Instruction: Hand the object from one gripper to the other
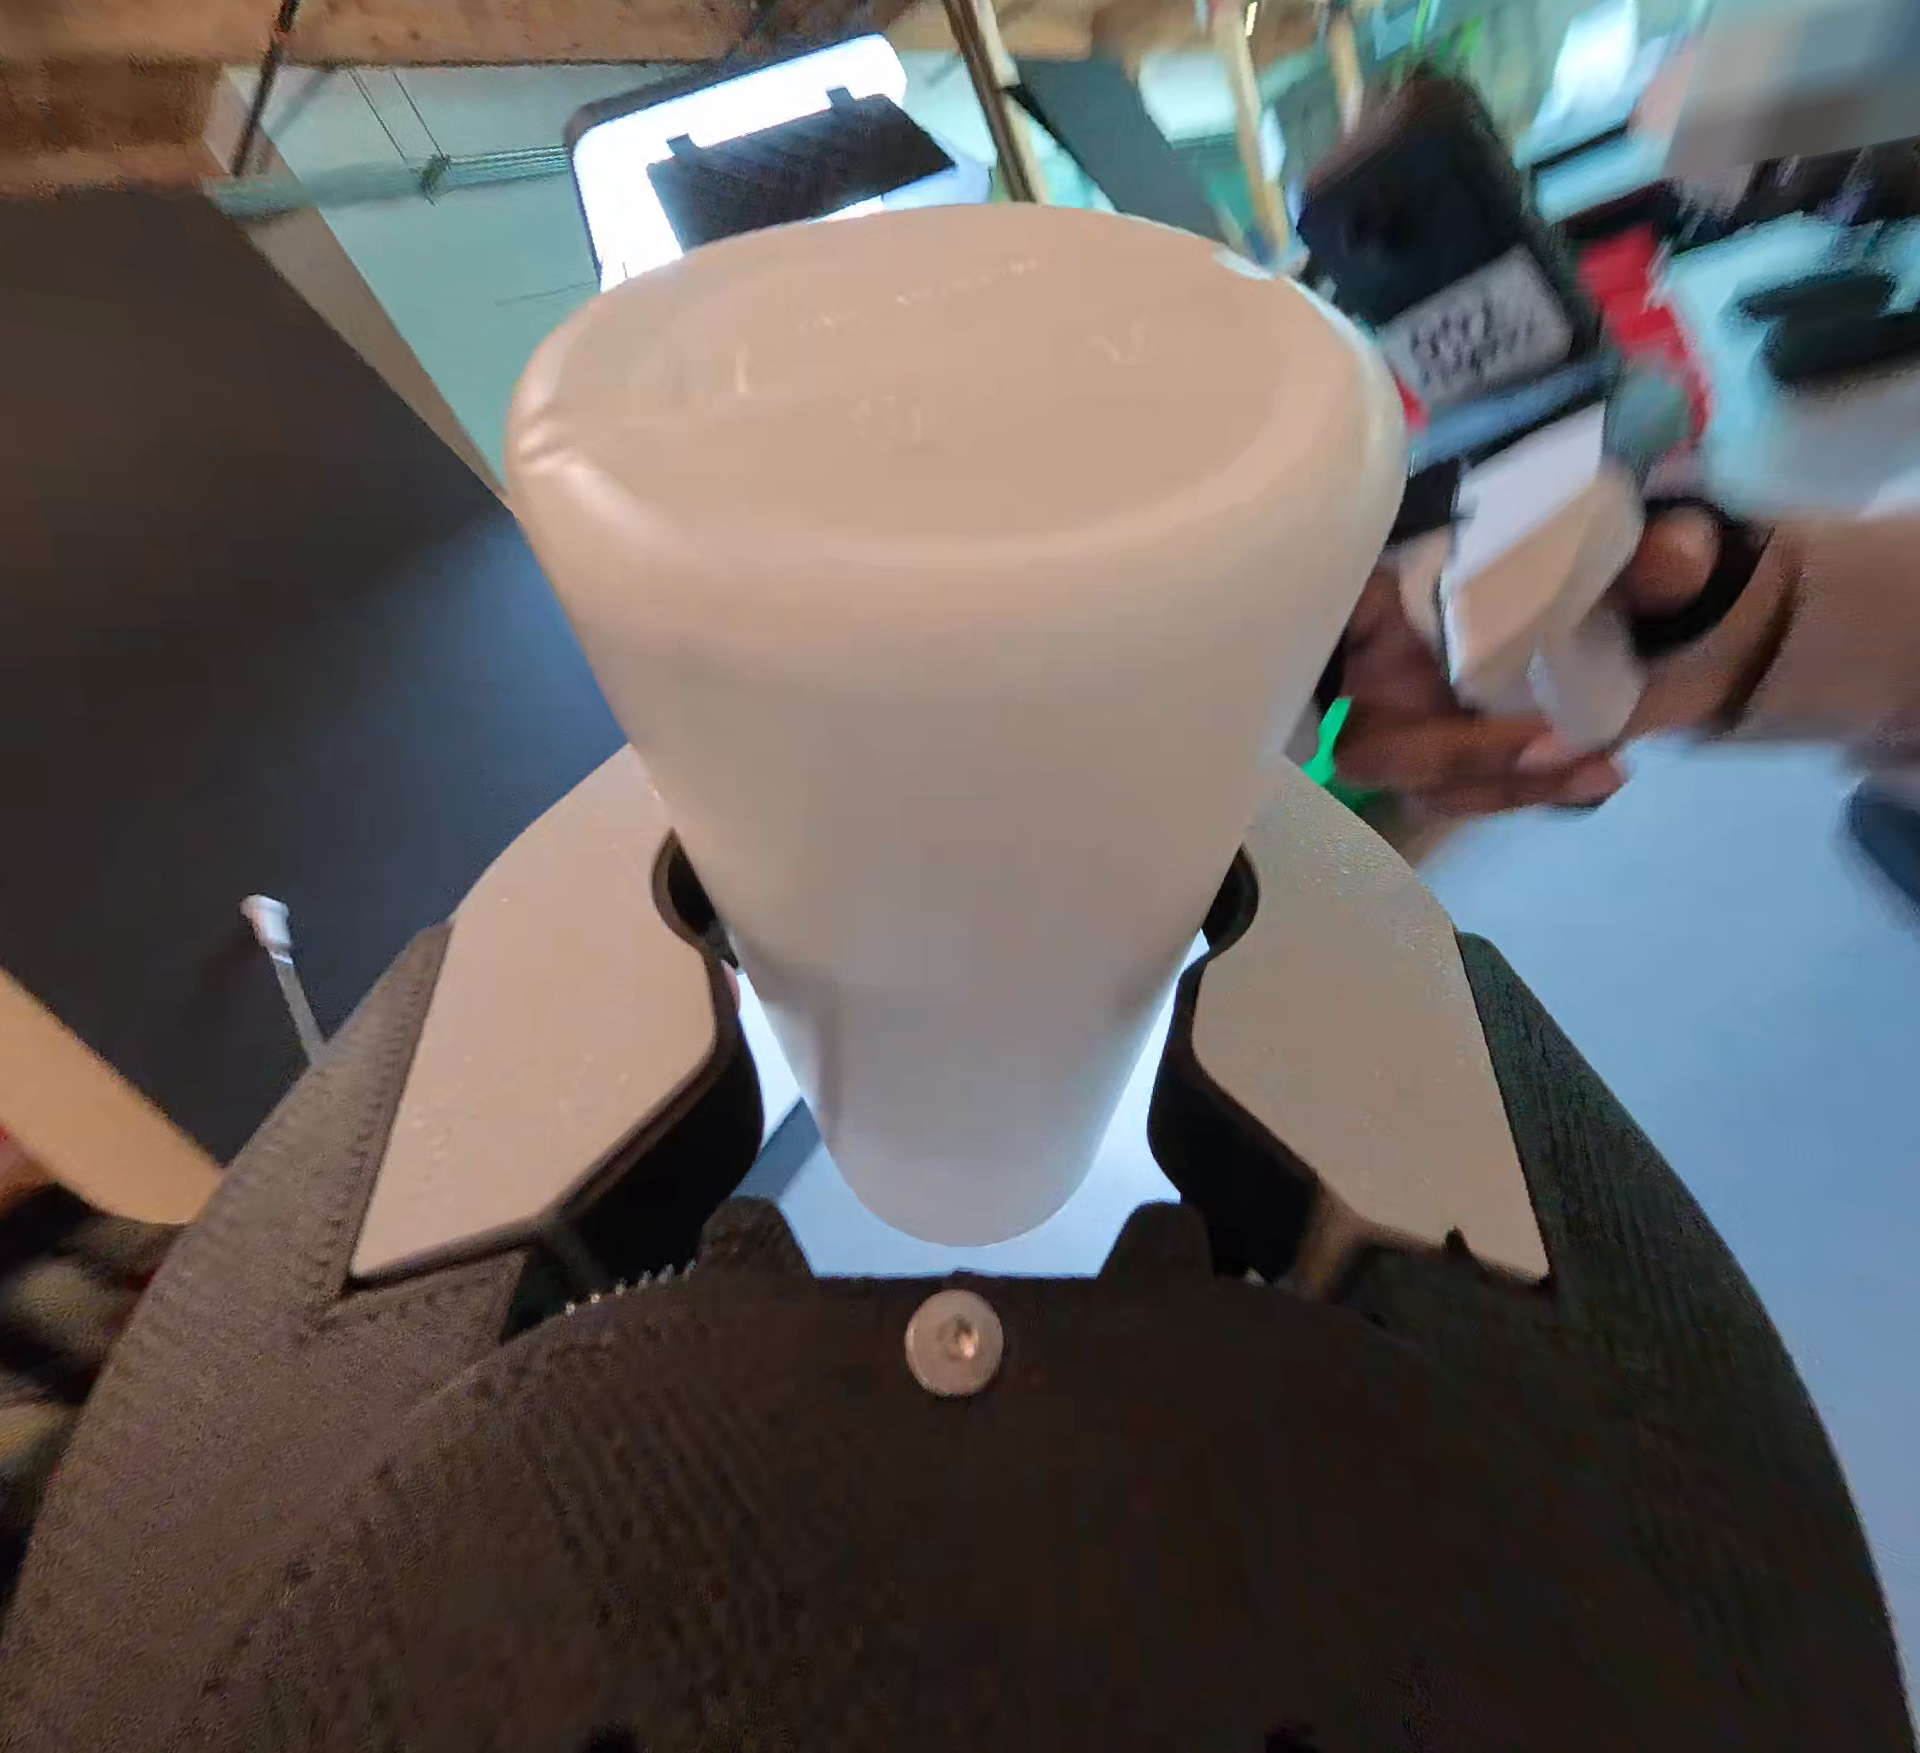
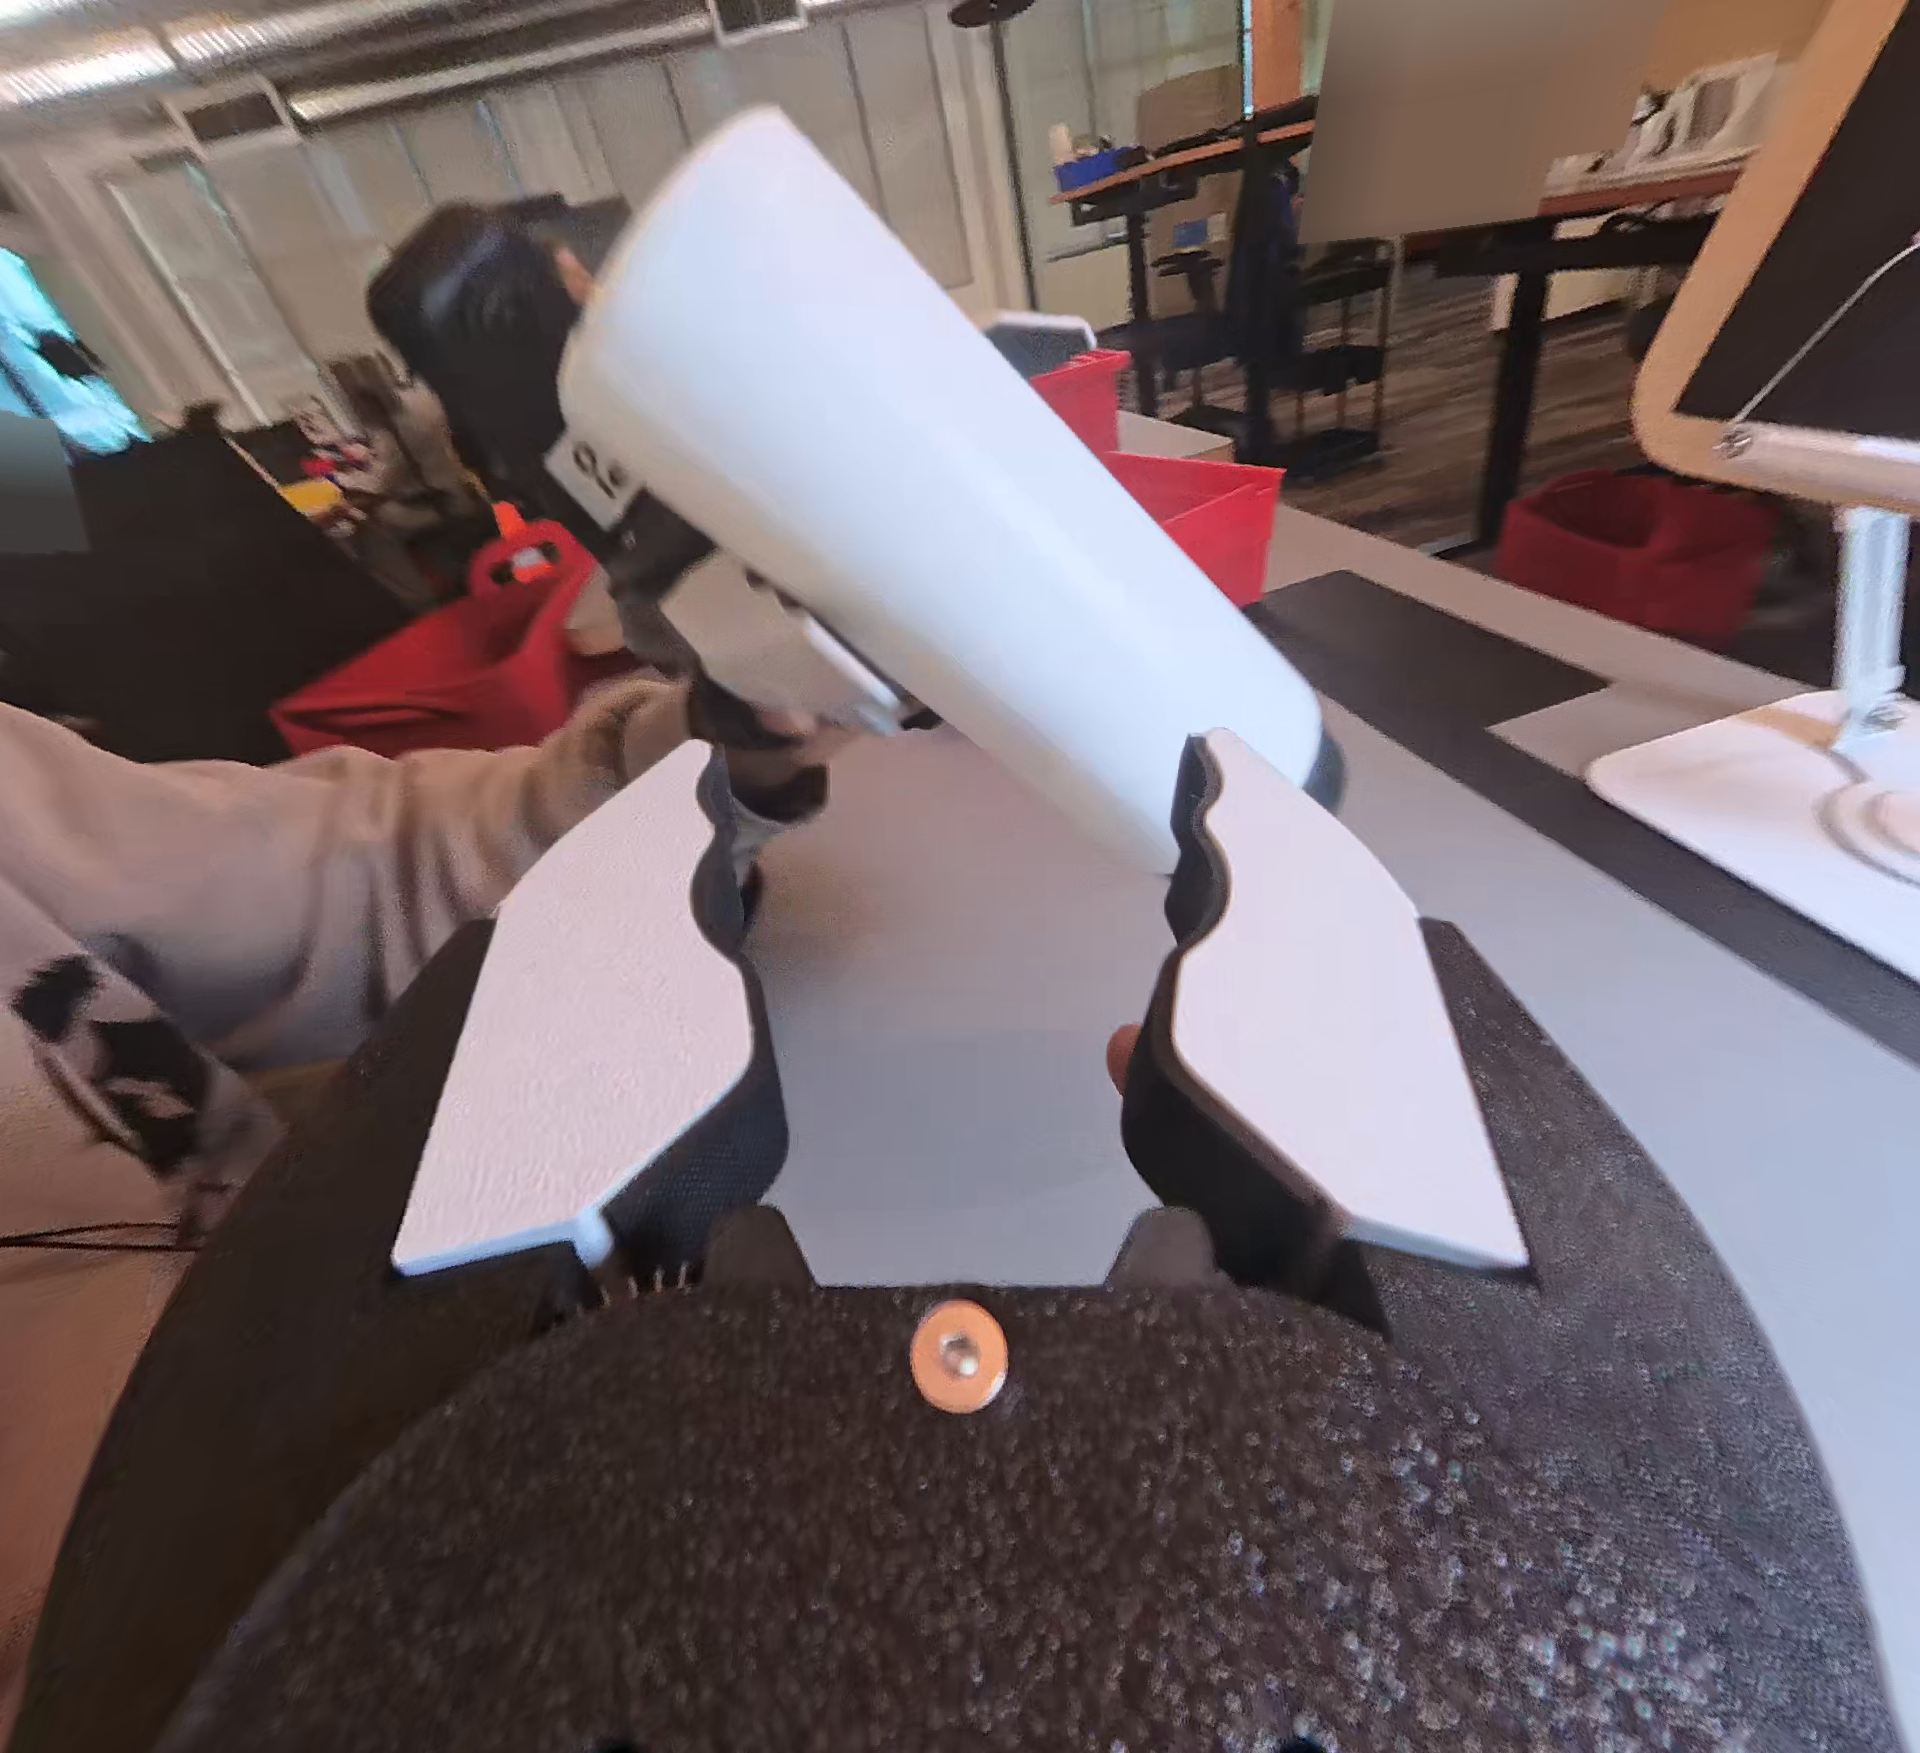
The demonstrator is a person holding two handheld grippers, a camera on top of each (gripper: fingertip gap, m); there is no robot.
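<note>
Left gripper (image 1: 956, 914): it holds the white cup (image 1: 956, 623) in the air; the two fingers (image 1: 561, 1069) press on the narrow lower part of the cup from both sides, so the jaws are pinching it.

White cup: in the left wrist view the wide end points away from the camera and fills the middle of the picture. In the right wrist view the same cup (image 2: 914, 498) is tilted, with the wide end up and to the left and the narrow end down and to the right (the picture is a little blurred there).

Sleeve: a beige sleeve (image 2: 312, 851) comes from the left edge of the right wrist view towards the hand that carries the left gripper.

Right gripper (image 2: 956, 830): the jaws are spread wide, with nothing between them. The tip of its right finger (image 2: 1320, 1007) lies just in front of the narrow end of the cup; I cannot tell if it touches.

Right gripper from the other side: in the left wrist view it appears blurred on the right (image 1: 1538, 581), held by a hand (image 1: 1455, 727), beside the cup.

Table: a grey table (image 2: 935, 1080) lies under both grippers, with a black mat (image 2: 1455, 664) behind the cup.

Red bins: several red bins (image 2: 1205, 508) stand behind the cup.

White stand: a white stand with a flat base (image 2: 1725, 799) is on the table at the far right.
</note>
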